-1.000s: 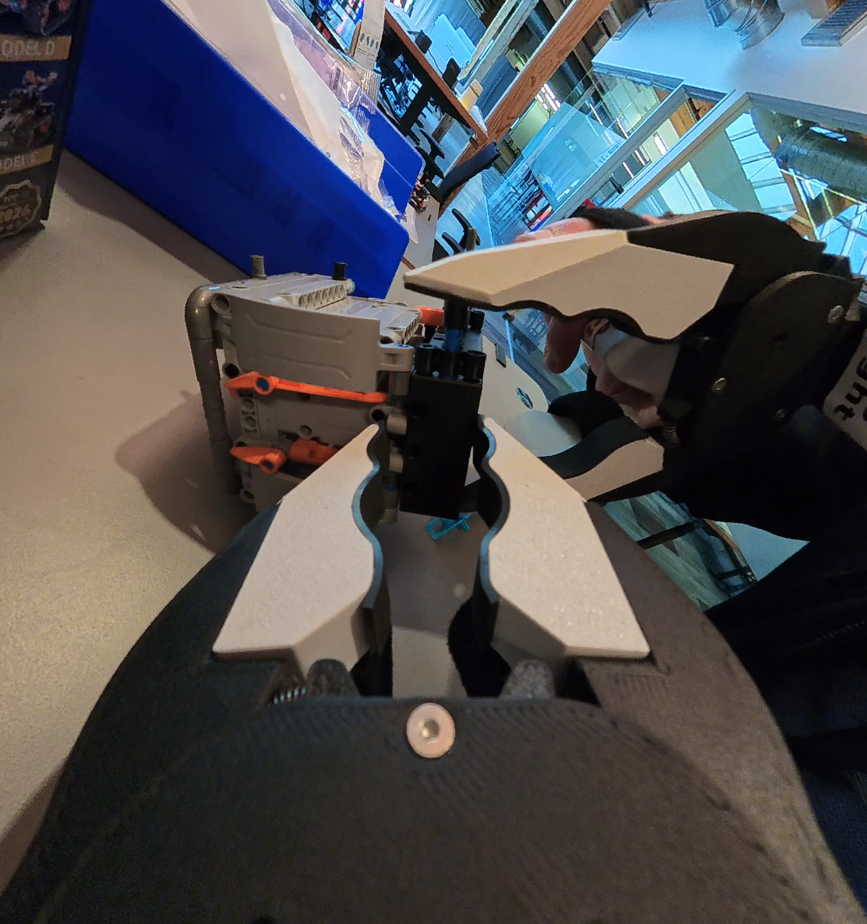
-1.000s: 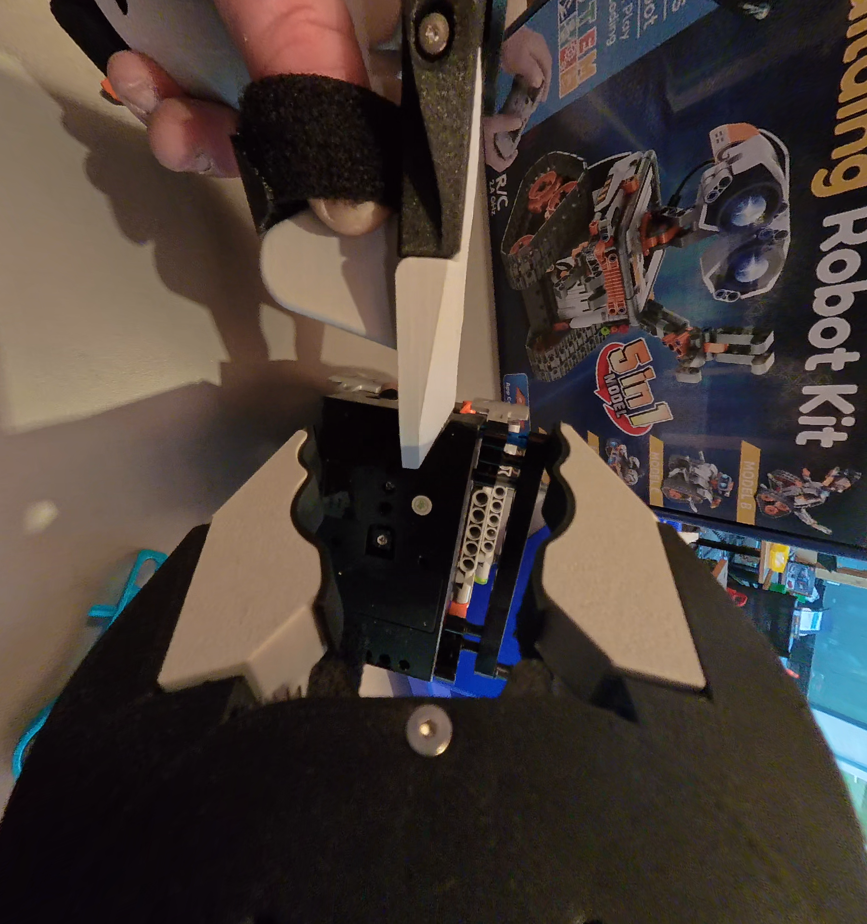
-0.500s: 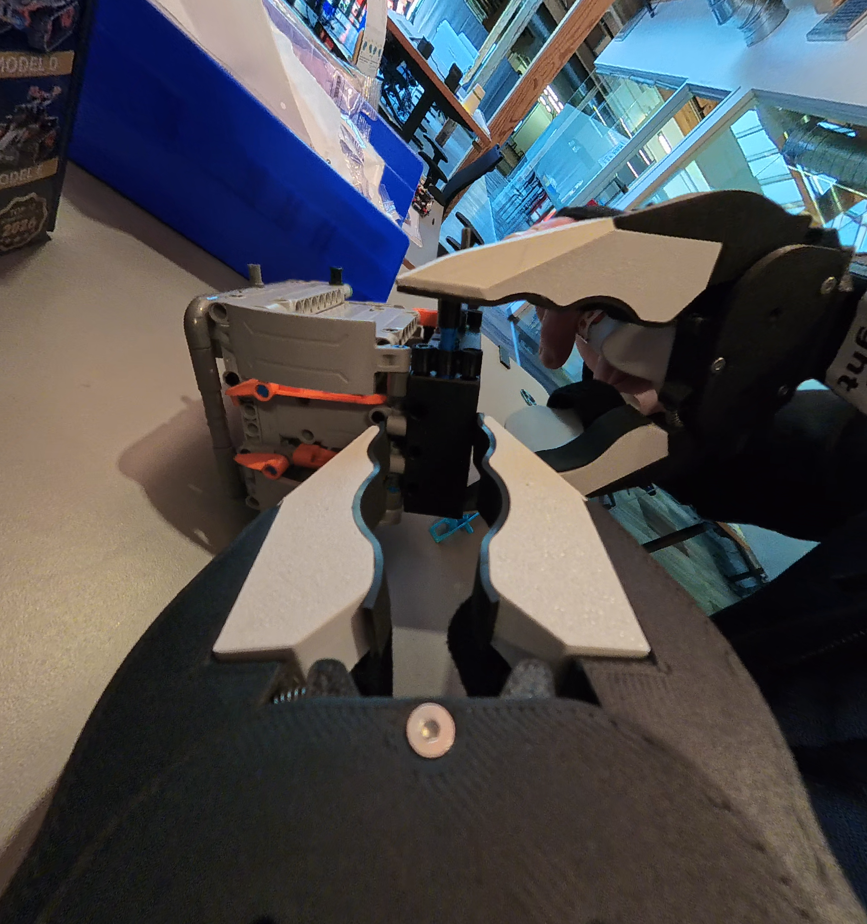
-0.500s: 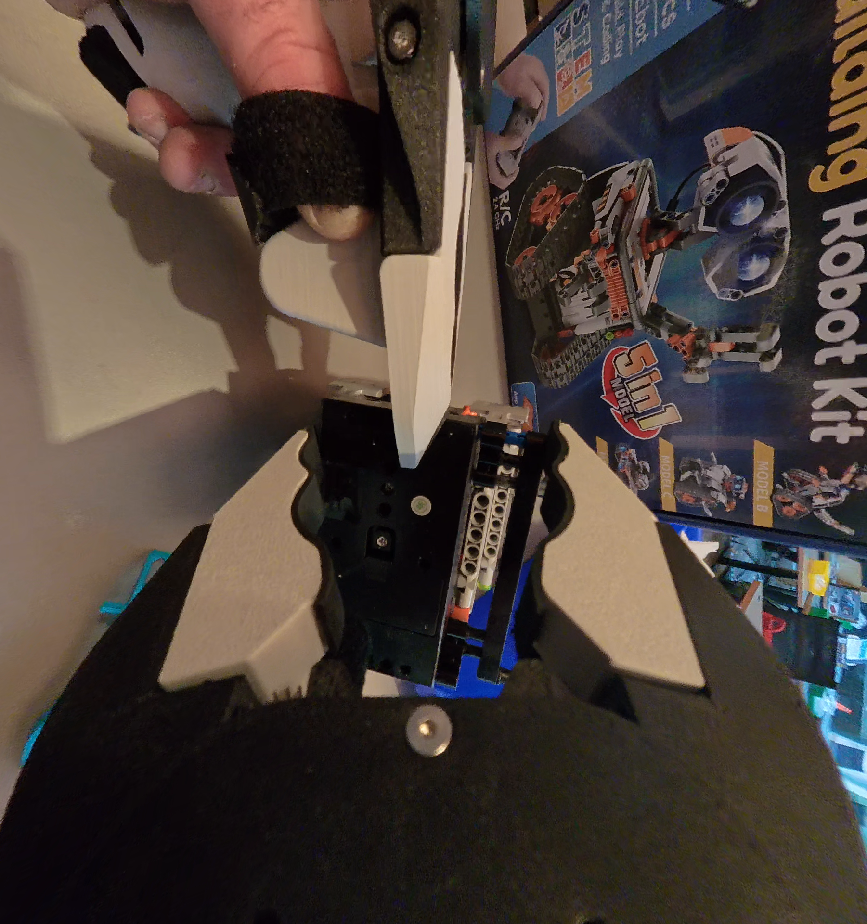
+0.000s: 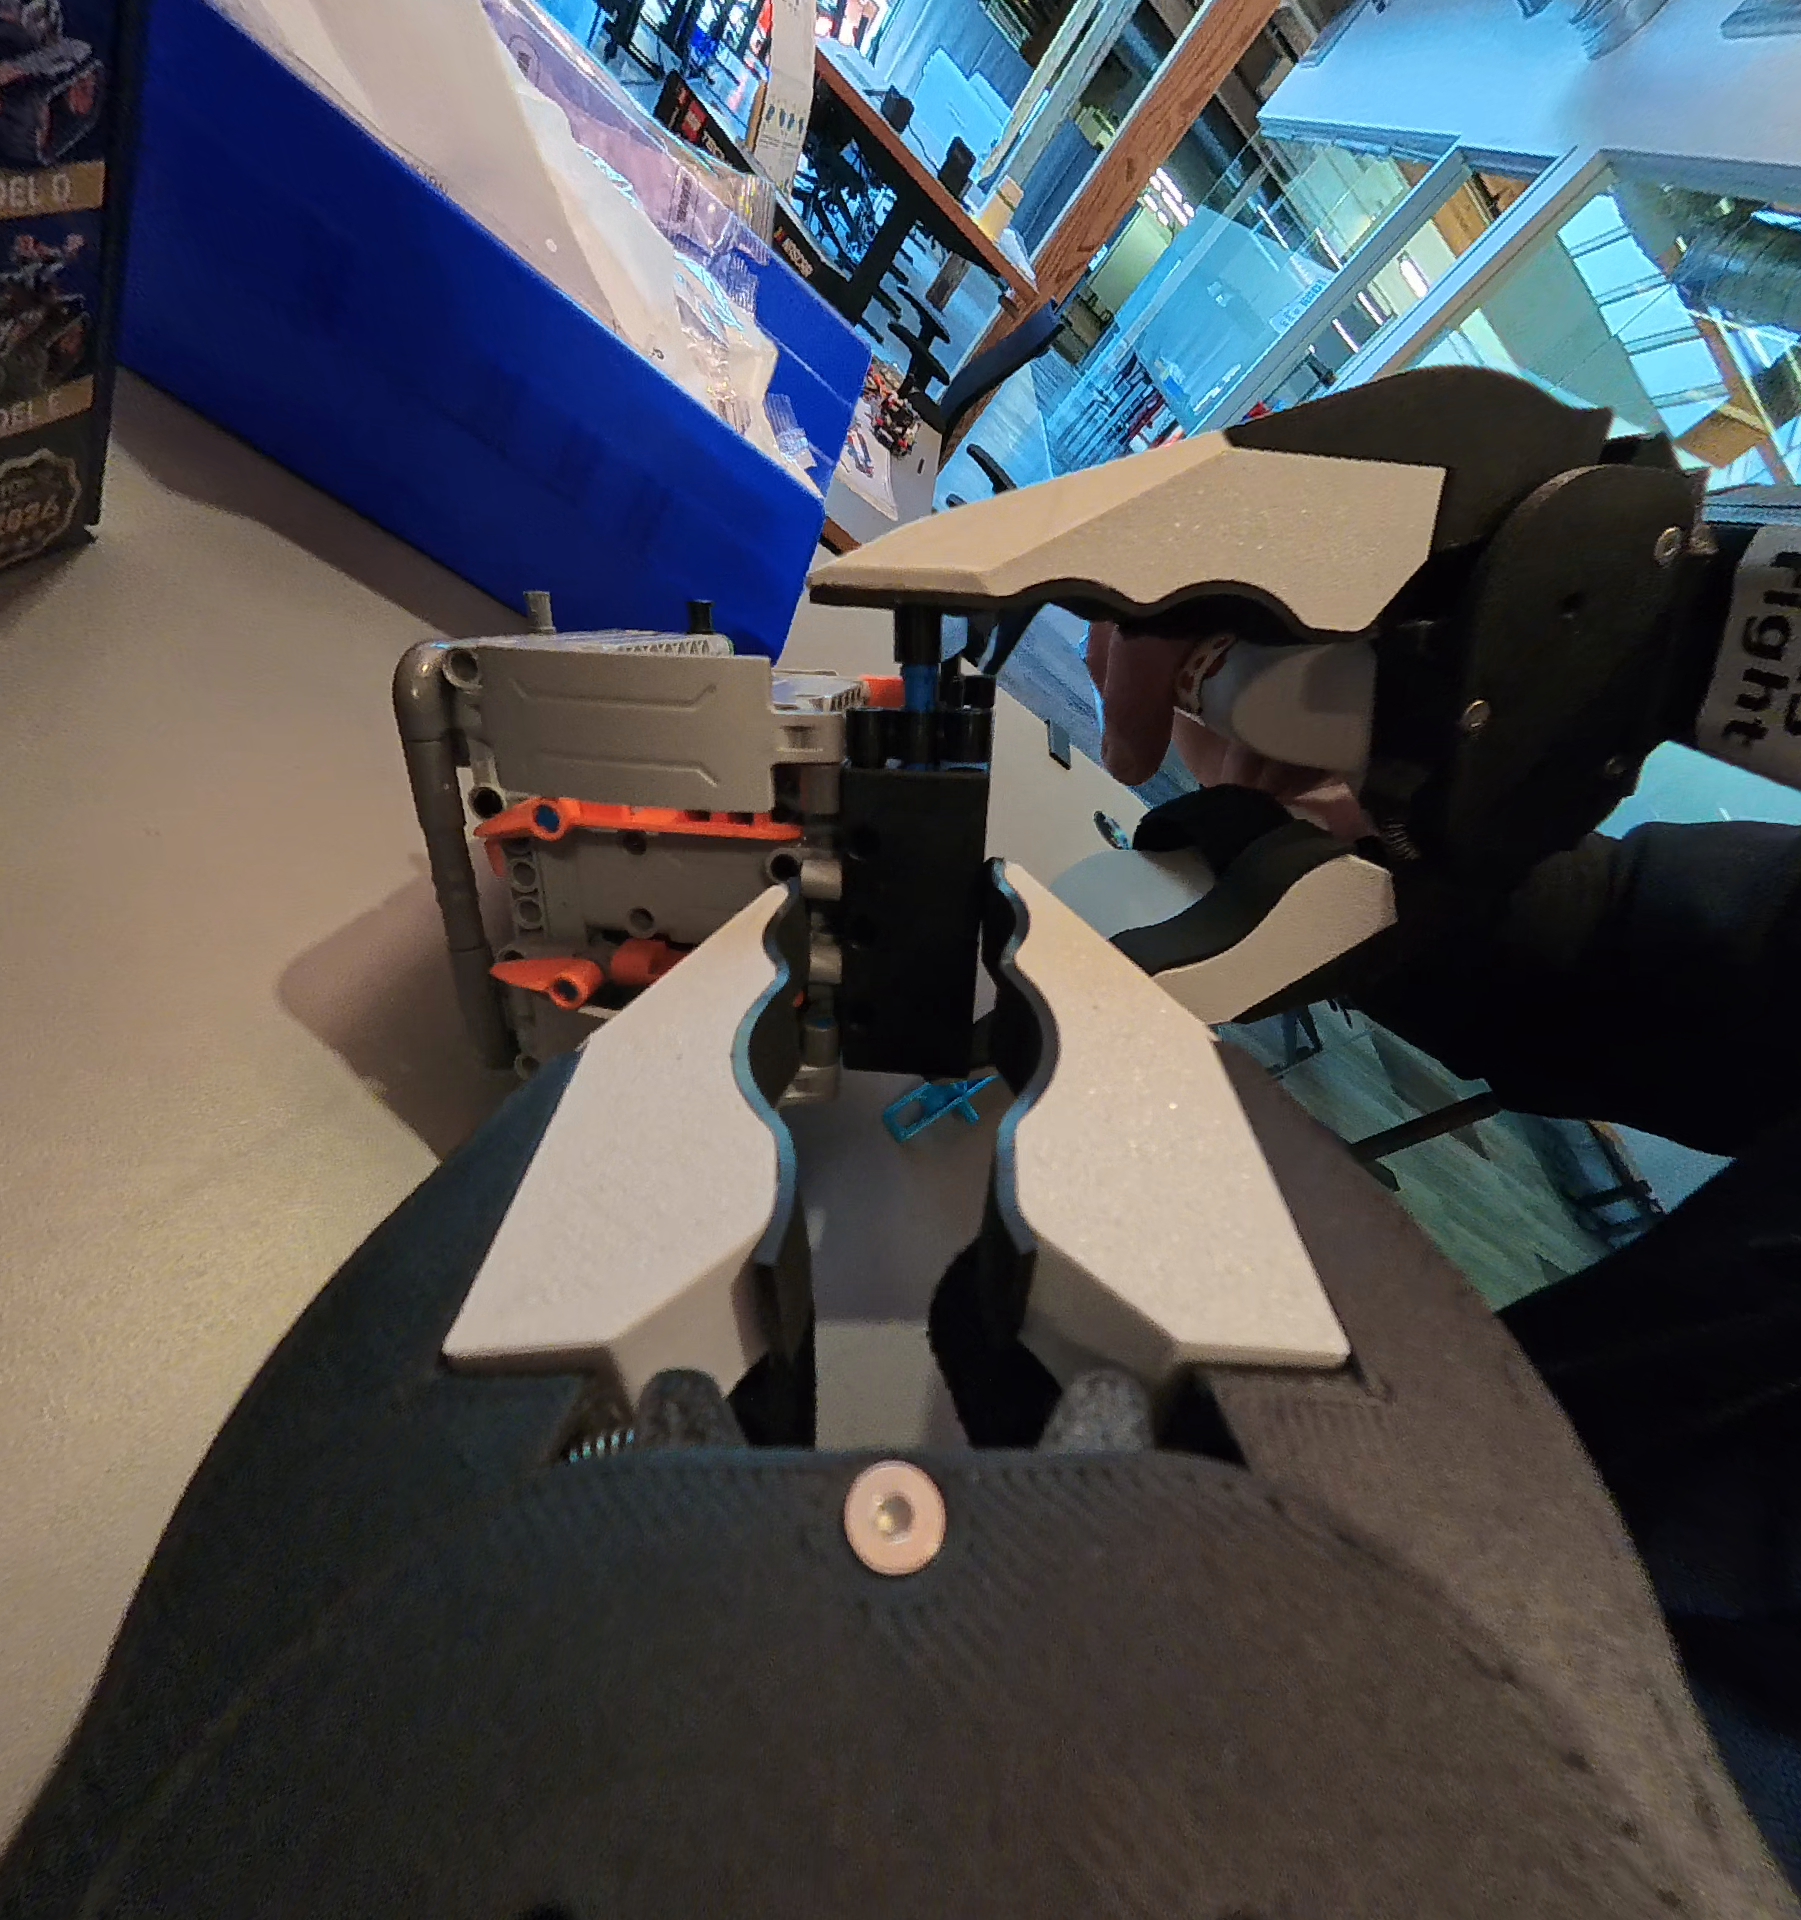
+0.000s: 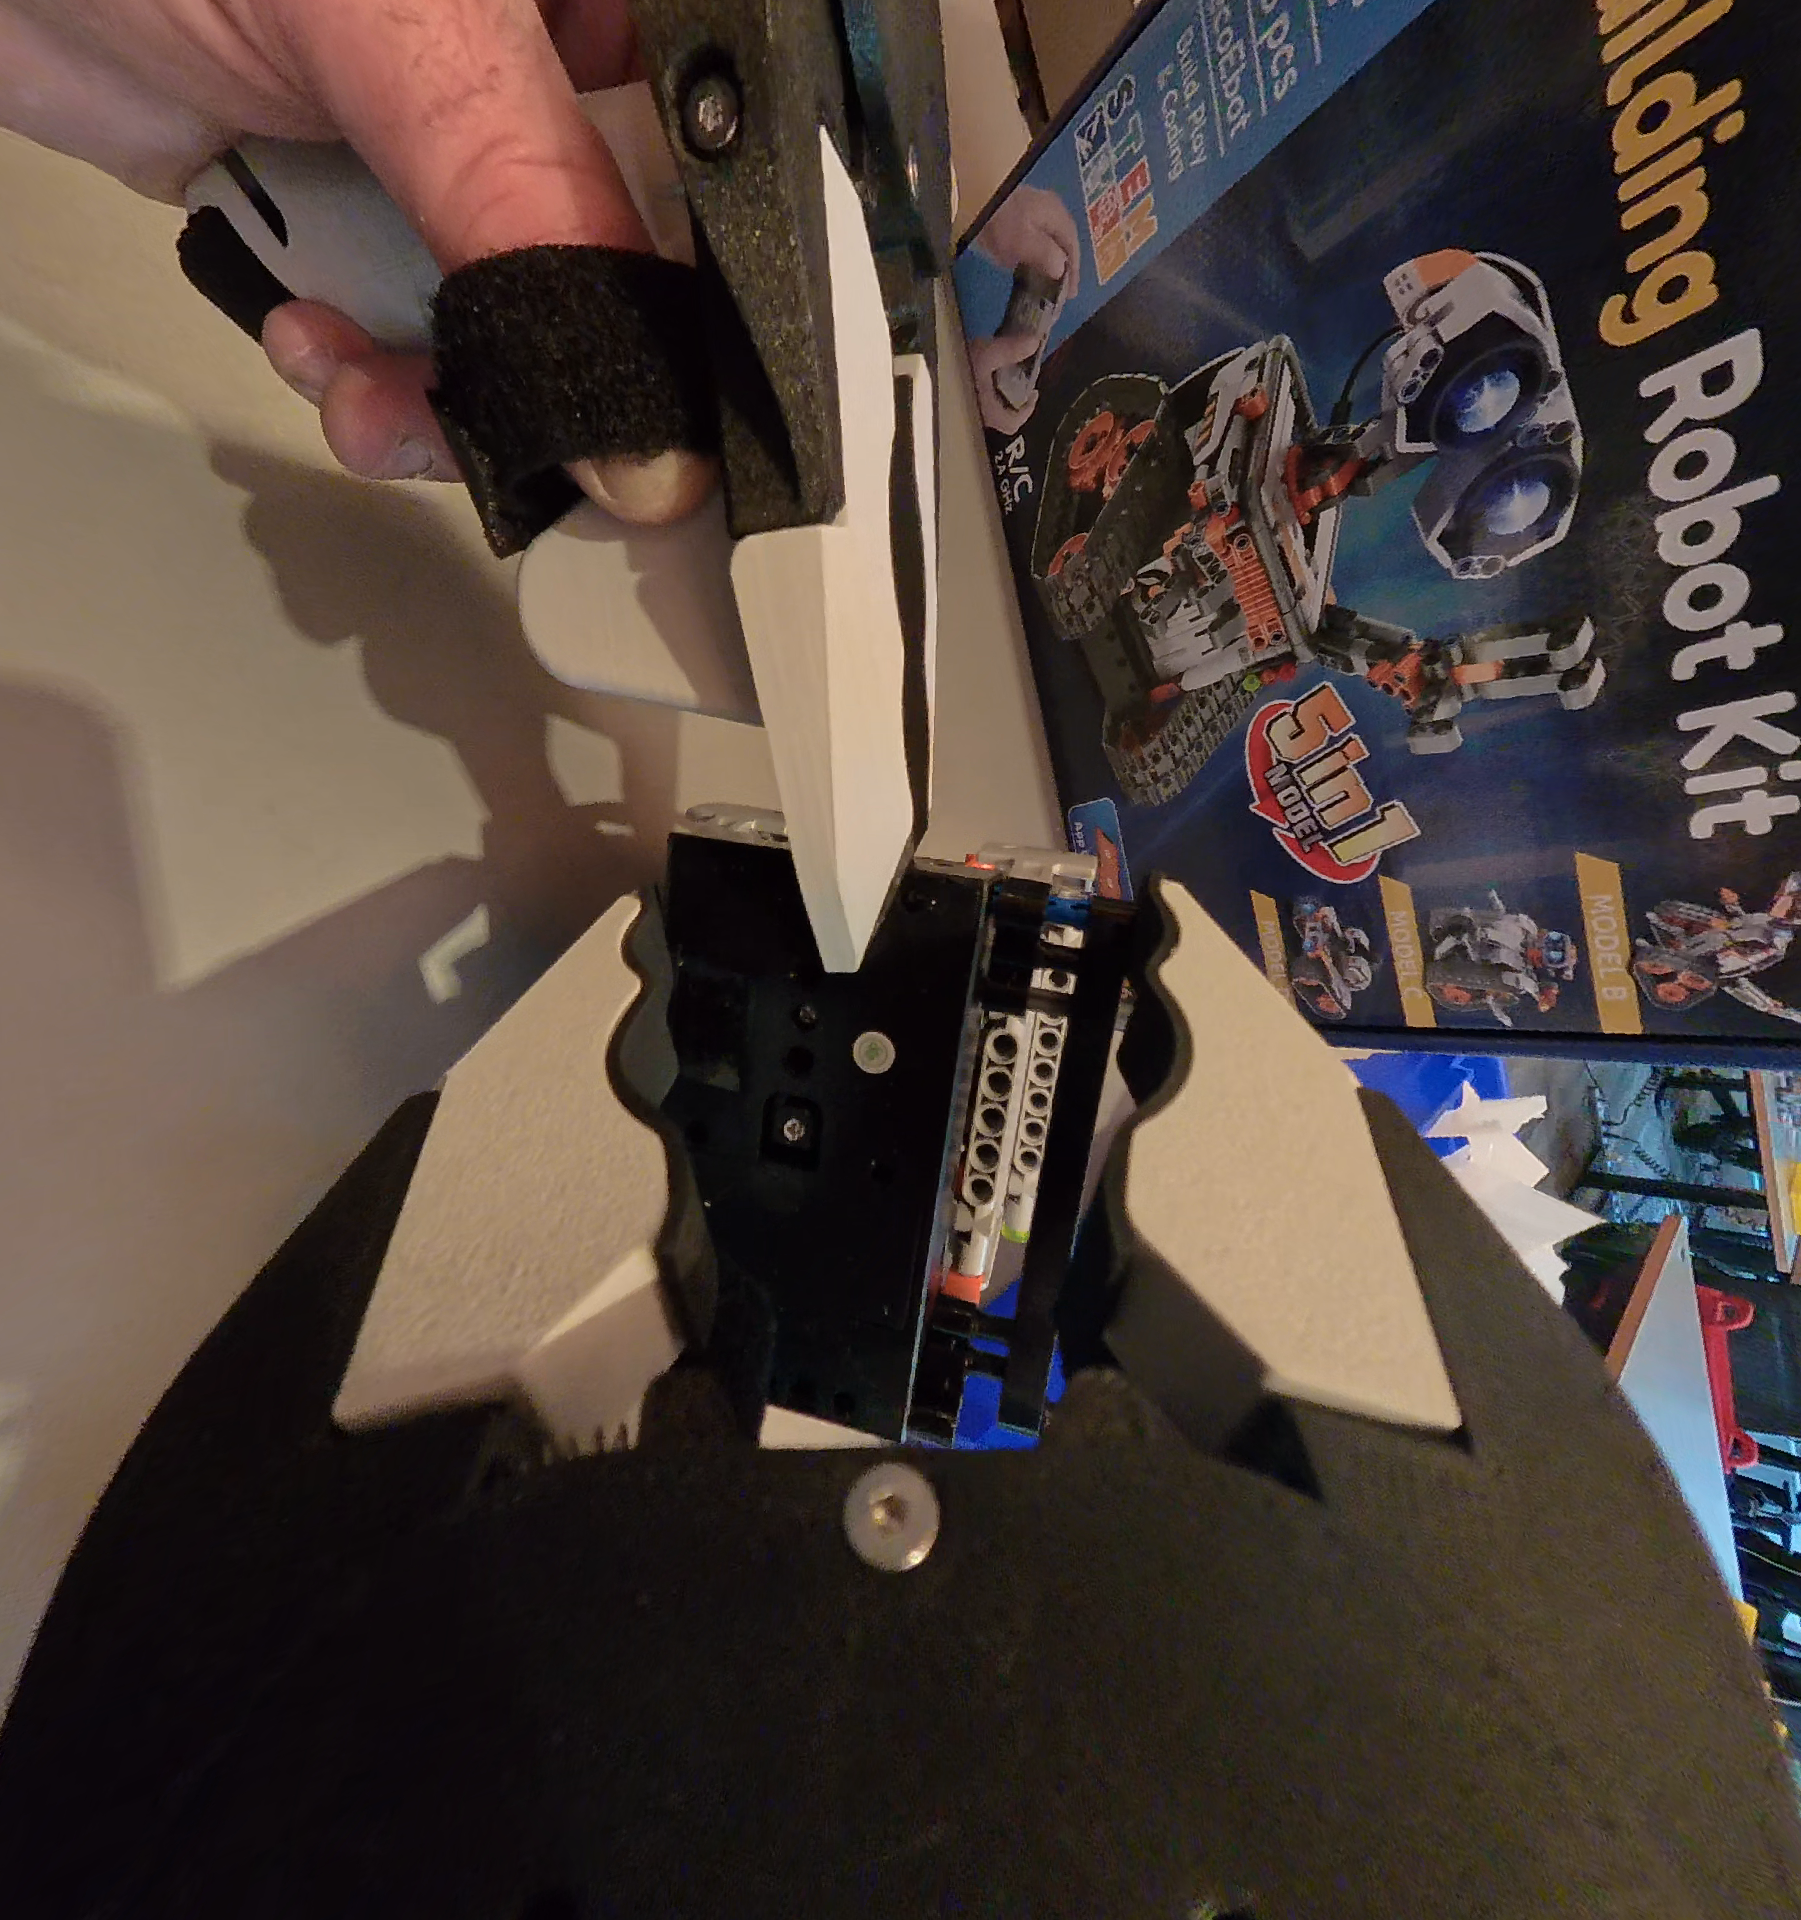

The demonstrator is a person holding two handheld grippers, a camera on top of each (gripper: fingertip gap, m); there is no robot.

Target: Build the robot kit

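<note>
A brick-built assembly [image 5: 615, 727] of grey panels, orange connectors and a black block [image 5: 911, 914] stands on the beige table [image 5: 148, 935]. My left gripper [image 5: 891, 899] is shut on the black block, one finger on each side. My right gripper [image 6: 896, 909] is shut on the same assembly [image 6: 802, 1143]. It comes in from the right in the left wrist view [image 5: 995, 774]. Its upper finger rests on a black pin [image 5: 917, 623] sticking out of the top, and its lower finger is beside the block's base. The left gripper's white fingers [image 6: 834, 675] reach down onto the block in the right wrist view.
A small blue brick piece [image 5: 932, 1101] lies on the table just in front of the block. A dark robot-kit box [image 6: 1395, 520] stands behind the assembly and also shows at the far left [image 5: 13, 312]. A blue bin [image 5: 408, 364] with plastic bags sits beyond. My left and right fingertips are right by each other.
Both grippers and the assembly have shifted and tilted slightly together. Both grips look the same as before.
</note>
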